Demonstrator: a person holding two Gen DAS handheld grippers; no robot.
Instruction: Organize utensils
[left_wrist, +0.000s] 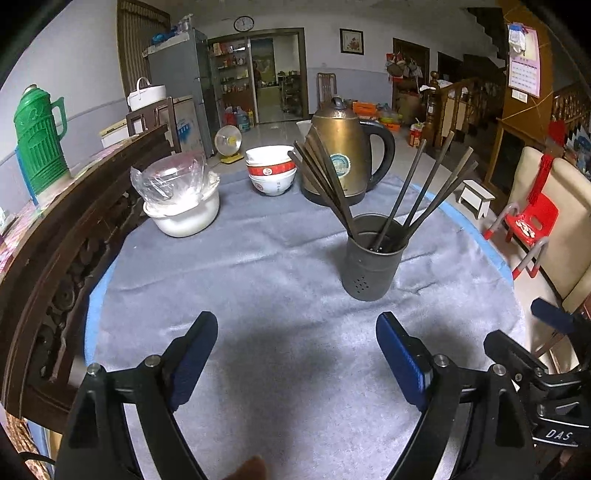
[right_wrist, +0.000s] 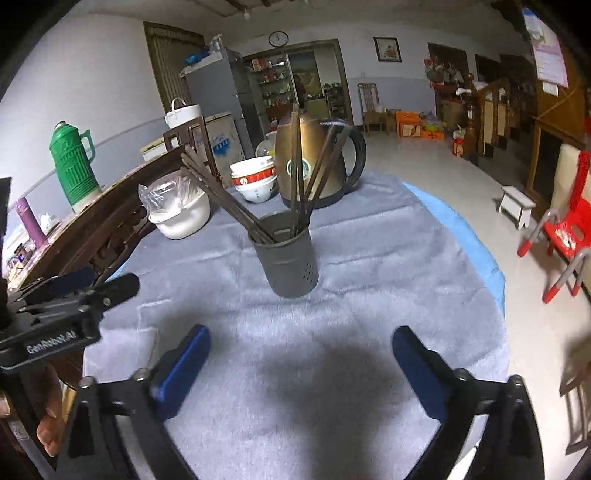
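The chopsticks (left_wrist: 388, 192) all stand in the grey holder (left_wrist: 373, 258) mid-table, none loose on the cloth (left_wrist: 258, 266); left gripper (left_wrist: 295, 354) and right gripper (right_wrist: 301, 369) hover spread and empty; sorting looks finished.

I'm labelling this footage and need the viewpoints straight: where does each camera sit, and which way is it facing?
Left wrist: on the left gripper, facing forward and down over the grey cloth; its open fingers and the right gripper show.
Right wrist: on the right gripper, same heading; its open fingers, the left gripper and a hand show.
Shared: chopstick holder, kettle, bowls.
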